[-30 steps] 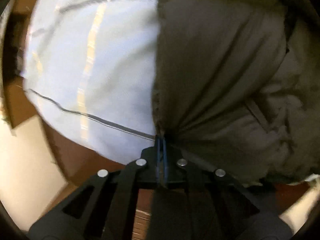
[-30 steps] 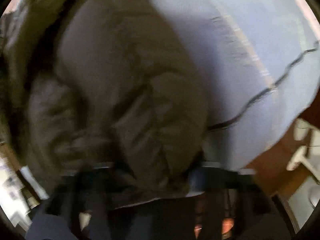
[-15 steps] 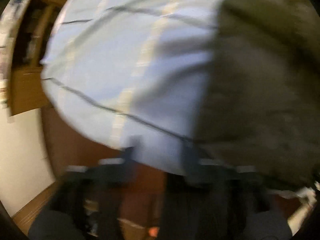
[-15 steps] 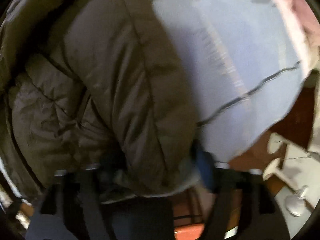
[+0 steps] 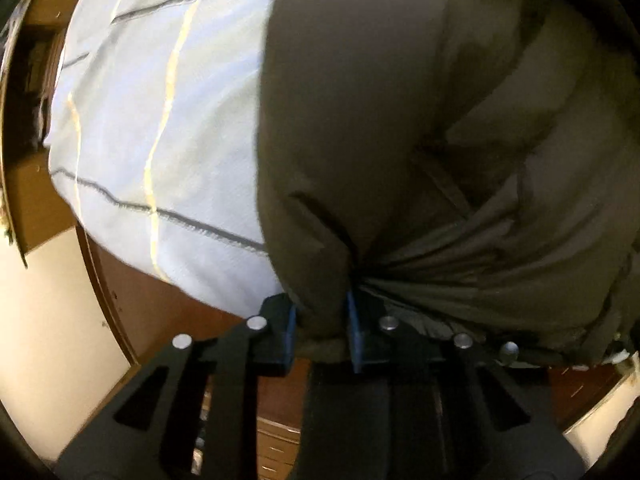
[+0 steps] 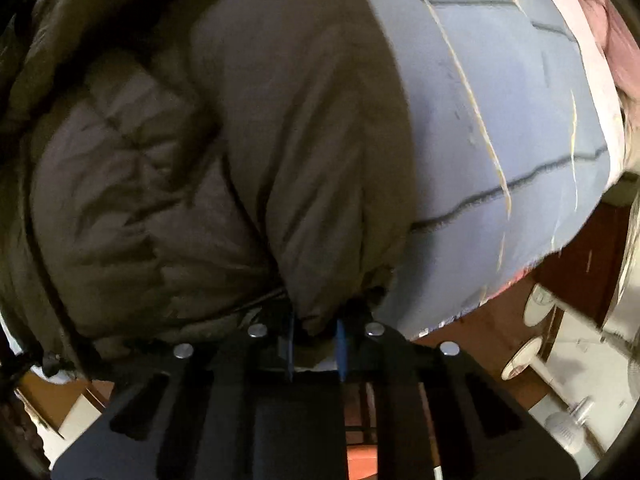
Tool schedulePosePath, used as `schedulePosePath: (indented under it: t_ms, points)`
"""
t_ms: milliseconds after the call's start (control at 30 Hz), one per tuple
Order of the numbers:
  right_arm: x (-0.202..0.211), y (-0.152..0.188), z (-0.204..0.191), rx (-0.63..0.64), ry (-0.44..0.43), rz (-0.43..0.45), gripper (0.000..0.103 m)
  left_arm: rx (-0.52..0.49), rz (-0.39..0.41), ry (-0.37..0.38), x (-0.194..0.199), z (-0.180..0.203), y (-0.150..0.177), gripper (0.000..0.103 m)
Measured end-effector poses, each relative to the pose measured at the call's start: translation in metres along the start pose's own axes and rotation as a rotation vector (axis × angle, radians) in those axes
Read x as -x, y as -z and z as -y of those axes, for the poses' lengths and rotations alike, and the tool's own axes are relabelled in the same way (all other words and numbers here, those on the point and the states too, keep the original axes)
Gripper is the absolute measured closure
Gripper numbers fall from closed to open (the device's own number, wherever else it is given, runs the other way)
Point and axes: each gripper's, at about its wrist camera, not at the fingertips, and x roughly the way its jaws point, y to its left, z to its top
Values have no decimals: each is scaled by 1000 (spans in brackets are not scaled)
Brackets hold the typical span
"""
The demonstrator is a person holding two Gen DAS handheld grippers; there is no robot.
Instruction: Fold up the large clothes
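Left gripper (image 5: 320, 332) is closing, its blue pads pinching a fold of the olive jacket (image 5: 420, 120). Right gripper (image 6: 315, 340) is closing on another bunched fold of it. It lies on a blue striped bedsheet (image 5: 160, 120).

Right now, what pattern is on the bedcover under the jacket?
Pale blue bedcover with thin dark and yellow crossing lines, clearest in the left wrist view.

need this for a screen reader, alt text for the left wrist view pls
The left gripper is closing its blue pads on a bunched edge of a brown puffy jacket, which lies on a pale blue striped bedcover.
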Motion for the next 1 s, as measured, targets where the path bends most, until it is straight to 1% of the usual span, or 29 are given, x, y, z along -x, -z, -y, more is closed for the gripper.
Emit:
schedulePosePath:
  t_ms: [33,67,100,133,167,200,233,267,300,333,367,400,433,467,500,533,567,600,633,667,700,733,767,800,833,867,933,1000]
  points:
    - [-11,-4,7,-8,13,-12,81,20,-16,-2,-8,-5,-1,81]
    - [-23,-10,6,9,42,-29,78,25,-24,-16,-10,-1,-5,79]
    - [-25,-11,3,27,64,-38,73,10,-25,-37,-15,0,-7,78]
    - [-23,-19,0,56,96,-46,70,-12,-22,-61,-12,11,-7,78]
    - [-16,-21,-3,83,127,-46,62,-23,-15,-72,-4,13,-5,78]
    - [1,-24,0,96,166,-16,48,-14,3,-63,10,10,-3,77]
    - [19,-26,5,92,196,34,36,3,42,-60,30,1,-2,71]
    - [45,-27,12,74,223,114,18,12,81,-66,49,-5,0,63]
    - [65,-24,15,57,223,184,14,21,138,-82,71,-10,0,42]
    - [89,-31,18,39,190,269,14,30,211,-86,96,-16,-1,37]
    - [110,-43,17,28,122,341,14,32,298,-57,124,-14,-10,37]
    - [116,-47,13,28,68,374,23,23,365,0,148,-4,-25,39]
    - [127,-67,3,40,-5,402,33,17,403,47,168,16,-35,46]
    - [131,-88,-9,59,-57,411,49,3,459,117,188,42,-52,50]
    - [132,-107,-33,71,-98,421,55,-13,495,153,196,73,-64,55]
    - [132,-122,-51,77,-138,432,58,-41,537,188,210,102,-85,61]
    - [128,-149,-72,87,-159,438,59,-56,562,214,216,126,-94,63]
    - [126,-147,-105,92,-155,439,59,-71,581,241,219,156,-105,63]
    - [122,-162,-126,98,-135,438,59,-83,583,251,223,176,-124,63]
    - [118,-177,-146,105,-110,433,59,-97,575,243,214,191,-144,63]
    - [109,-171,-162,111,-96,419,59,-108,566,223,210,210,-149,63]
    - [99,-177,-171,120,-71,396,59,-119,552,198,200,229,-154,64]
    - [84,-189,-179,135,-20,357,59,-141,529,155,189,243,-165,65]
    - [78,-190,-189,144,12,338,59,-159,506,107,175,255,-174,66]
    - [68,-196,-191,157,36,324,59,-174,473,60,161,264,-182,66]
    - [61,-199,-191,168,50,313,58,-176,448,41,144,270,-185,67]
    - [53,-207,-191,199,56,297,58,-180,411,24,127,271,-194,67]
    - [60,-209,-188,214,52,303,58,-198,421,33,126,268,-195,67]
